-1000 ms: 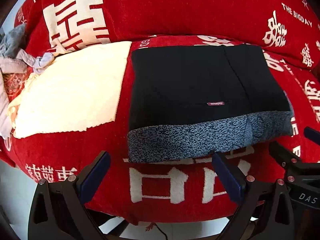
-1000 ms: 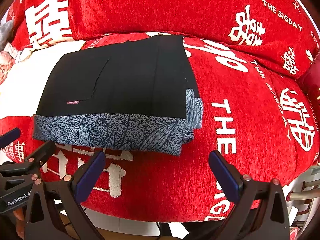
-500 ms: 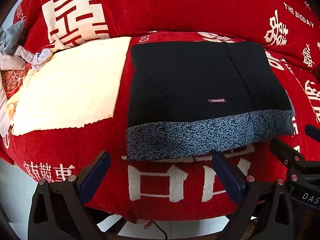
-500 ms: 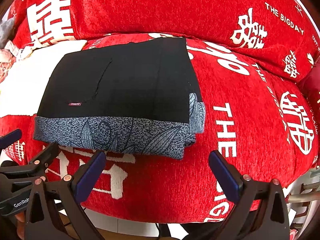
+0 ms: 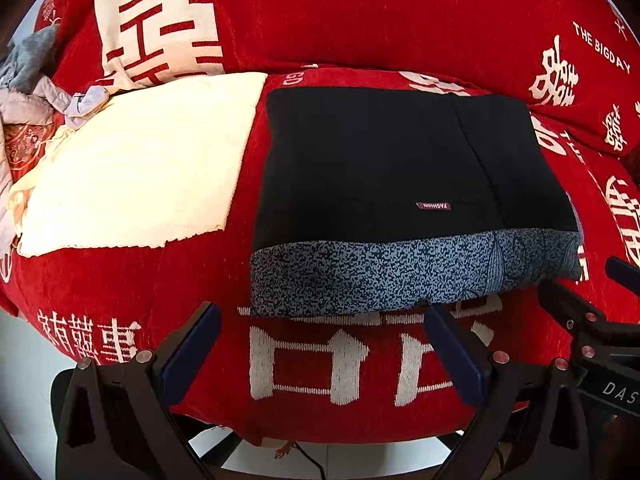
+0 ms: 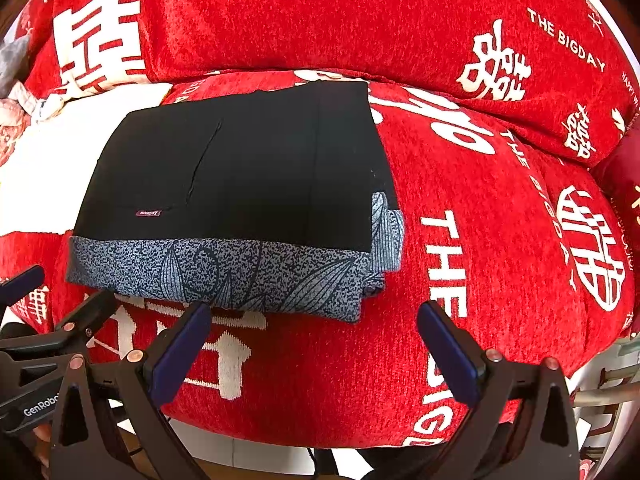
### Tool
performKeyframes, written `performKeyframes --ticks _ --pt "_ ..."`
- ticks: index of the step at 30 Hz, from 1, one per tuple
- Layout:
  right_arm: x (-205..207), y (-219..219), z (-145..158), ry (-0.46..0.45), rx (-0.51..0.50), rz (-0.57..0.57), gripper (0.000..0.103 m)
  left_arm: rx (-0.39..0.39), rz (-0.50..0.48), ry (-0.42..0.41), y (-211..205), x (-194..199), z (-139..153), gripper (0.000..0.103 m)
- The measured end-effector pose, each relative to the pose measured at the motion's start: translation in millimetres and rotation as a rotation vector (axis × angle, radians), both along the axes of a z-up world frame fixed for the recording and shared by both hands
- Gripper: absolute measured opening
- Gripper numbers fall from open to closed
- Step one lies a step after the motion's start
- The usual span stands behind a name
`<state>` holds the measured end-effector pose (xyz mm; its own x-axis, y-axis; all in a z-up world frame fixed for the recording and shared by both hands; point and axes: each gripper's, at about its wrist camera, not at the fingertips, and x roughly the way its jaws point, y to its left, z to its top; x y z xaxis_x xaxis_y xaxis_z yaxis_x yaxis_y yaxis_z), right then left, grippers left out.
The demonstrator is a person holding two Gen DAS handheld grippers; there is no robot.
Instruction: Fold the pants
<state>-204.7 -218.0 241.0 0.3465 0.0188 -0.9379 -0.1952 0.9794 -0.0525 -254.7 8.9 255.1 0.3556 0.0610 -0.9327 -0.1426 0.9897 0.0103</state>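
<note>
The pants (image 5: 400,168) lie folded into a flat black rectangle on the red sofa seat, with a blue-grey speckled leaf-print band (image 5: 400,272) along the near edge and a small maroon label on top. In the right wrist view the pants (image 6: 240,176) sit left of centre. My left gripper (image 5: 324,344) hovers open just in front of the near edge, nothing between its blue pads. My right gripper (image 6: 316,340) is open too, in front of the pants' near right corner. Each gripper shows at the edge of the other's view.
The red sofa (image 6: 500,220) with white lettering has a backrest cushion (image 5: 360,12) behind the pants. A cream cloth (image 5: 136,168) lies on the seat to the left, with a heap of grey and patterned clothes (image 5: 28,92) at the far left. Floor shows below the seat's front edge.
Both grippers have drawn slightly back and shifted a little; the folded pants stay still. Jaws stay open.
</note>
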Motion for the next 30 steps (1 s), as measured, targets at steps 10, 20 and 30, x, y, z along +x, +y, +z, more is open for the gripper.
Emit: performKeyframes --ticks 10,20,30 --pt "-0.6 0.6 -0.5 -0.001 -0.004 0.005 0.102 -0.007 -0.004 0.053 2.3 -1.5 -7.0 0.102" --pt "-1.2 0.2 1.6 -0.006 -0.005 0.005 0.102 0.000 -0.009 0.050 0.4 -1.9 -3.9 0.102" --pt "-1.5 1.7 3.8 -0.011 -0.011 0.014 0.102 -0.020 -0.018 0.055 1.1 -3.1 -4.2 0.102"
